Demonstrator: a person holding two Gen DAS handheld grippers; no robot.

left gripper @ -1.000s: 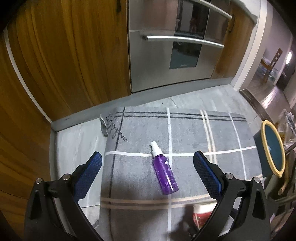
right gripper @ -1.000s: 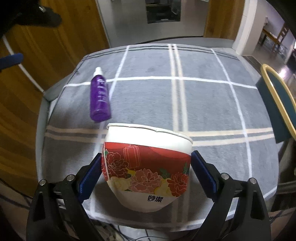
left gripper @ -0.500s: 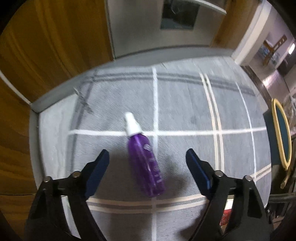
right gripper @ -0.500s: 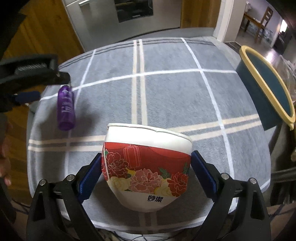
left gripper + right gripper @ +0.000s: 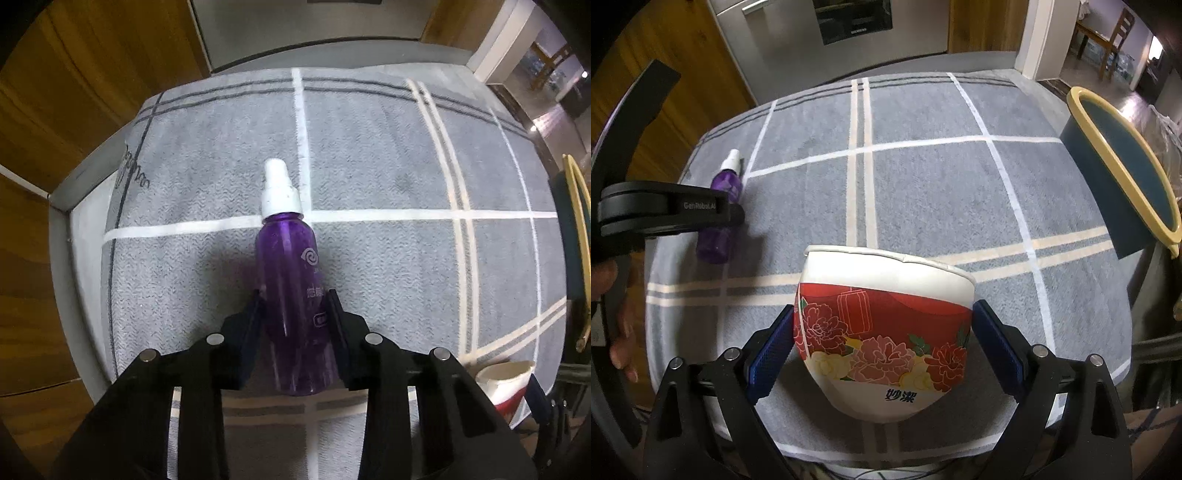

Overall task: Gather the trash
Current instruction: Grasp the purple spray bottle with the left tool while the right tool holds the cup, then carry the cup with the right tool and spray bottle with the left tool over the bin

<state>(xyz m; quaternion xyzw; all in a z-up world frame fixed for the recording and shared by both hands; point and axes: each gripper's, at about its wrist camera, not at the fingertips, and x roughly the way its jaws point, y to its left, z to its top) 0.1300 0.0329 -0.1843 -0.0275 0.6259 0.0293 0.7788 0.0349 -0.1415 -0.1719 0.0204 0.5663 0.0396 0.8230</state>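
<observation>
A purple spray bottle (image 5: 291,280) with a white cap lies on the grey checked cloth (image 5: 388,166). My left gripper (image 5: 295,306) is shut on the bottle's lower body, cap pointing away. The bottle also shows in the right wrist view (image 5: 722,206), with the left gripper (image 5: 733,216) clamped across it. My right gripper (image 5: 882,328) is shut on a paper bowl (image 5: 882,332) printed red with flowers, held above the cloth's near edge. The bowl's rim shows in the left wrist view (image 5: 504,373).
A dark blue bin with a yellow rim (image 5: 1123,166) stands off the cloth's right edge; it also shows in the left wrist view (image 5: 576,236). Wooden cabinets (image 5: 74,92) and a steel oven (image 5: 827,33) lie beyond the cloth. A hand (image 5: 613,317) is at the left.
My left gripper has come down over the purple bottle and closed on it. My right gripper has kept hold of the bowl and turned right, bringing the bin into view.
</observation>
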